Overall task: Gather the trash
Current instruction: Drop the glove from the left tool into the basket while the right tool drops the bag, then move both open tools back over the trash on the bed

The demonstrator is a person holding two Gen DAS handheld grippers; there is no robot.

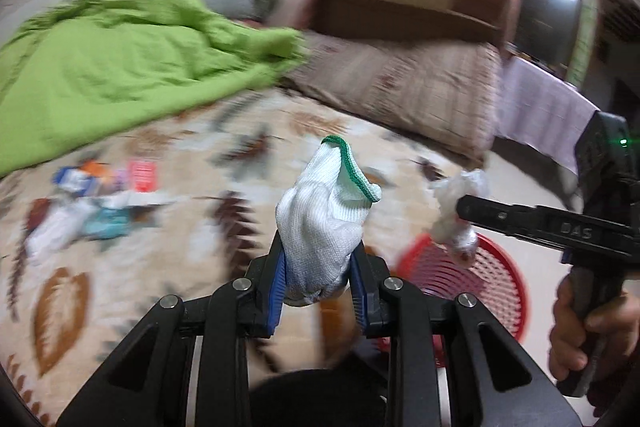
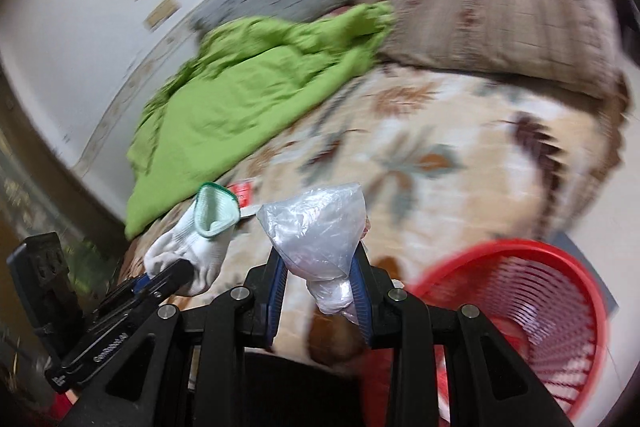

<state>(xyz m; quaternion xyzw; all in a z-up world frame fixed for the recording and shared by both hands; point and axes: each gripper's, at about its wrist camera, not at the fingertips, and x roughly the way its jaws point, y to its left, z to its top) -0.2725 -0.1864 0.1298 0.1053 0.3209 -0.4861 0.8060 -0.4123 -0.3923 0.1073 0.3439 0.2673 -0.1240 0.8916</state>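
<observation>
The left gripper point(image 1: 318, 281) clamps a white knit glove point(image 1: 324, 223) with a green cuff; the right gripper point(image 2: 320, 281) pinches a crumpled clear plastic bag point(image 2: 316, 227). Both hang above the patterned bedspread point(image 1: 192, 143) near the bed's edge, just beside a red slatted plastic basket point(image 2: 536, 291) on open floor. More wrappers point(image 1: 100, 195) lie farther in, near a rumpled green blanket point(image 1: 120, 67) and brown pillows point(image 1: 404, 87).

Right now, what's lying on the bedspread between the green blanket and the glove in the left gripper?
In the left wrist view, a blurred cluster of small wrappers lies below the green blanket, left of the white glove held by the left gripper.
</observation>
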